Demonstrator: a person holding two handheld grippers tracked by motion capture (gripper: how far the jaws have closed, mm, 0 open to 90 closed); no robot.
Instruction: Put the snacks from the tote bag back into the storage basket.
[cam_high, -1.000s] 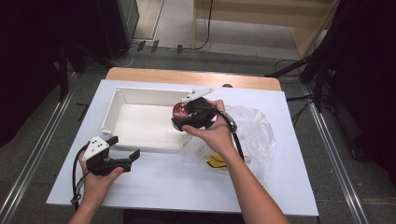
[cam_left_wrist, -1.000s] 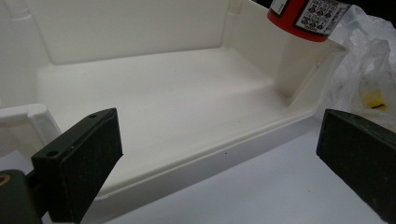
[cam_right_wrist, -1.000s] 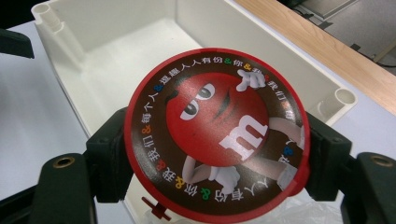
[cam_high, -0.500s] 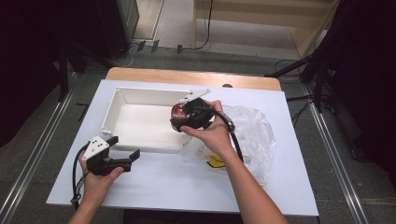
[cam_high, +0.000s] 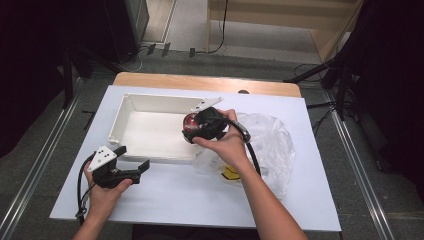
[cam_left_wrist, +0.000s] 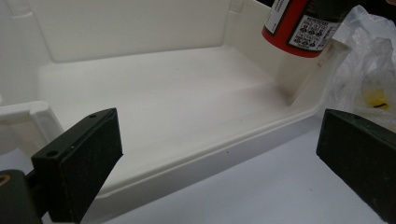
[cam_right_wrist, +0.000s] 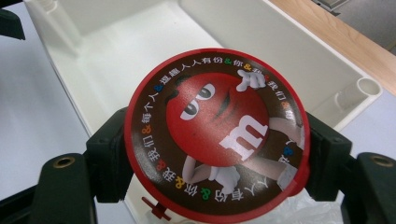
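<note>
A round candy can with a red lid and a cartoon face (cam_right_wrist: 217, 144) sits between the jaws of my right gripper (cam_right_wrist: 217, 151), which is shut on its sides. In the high view the right gripper (cam_high: 194, 129) holds the can (cam_high: 189, 123) above the right end of the white tray (cam_high: 150, 131). My left gripper (cam_high: 132, 157) rests on the white sheet at the tray's front left, jaws wide open with nothing between them. The left gripper view looks between its open jaws (cam_left_wrist: 219, 158) into the bare tray (cam_left_wrist: 163, 93), with the can's red, labelled end (cam_left_wrist: 299, 23) hanging at the top right.
A crumpled clear plastic bag (cam_high: 272, 145) lies right of the tray, with a small yellow item (cam_high: 231, 173) in it. The white sheet (cam_high: 200, 200) covers the wooden table (cam_high: 200, 82). Dark stands and cables stand on the floor around.
</note>
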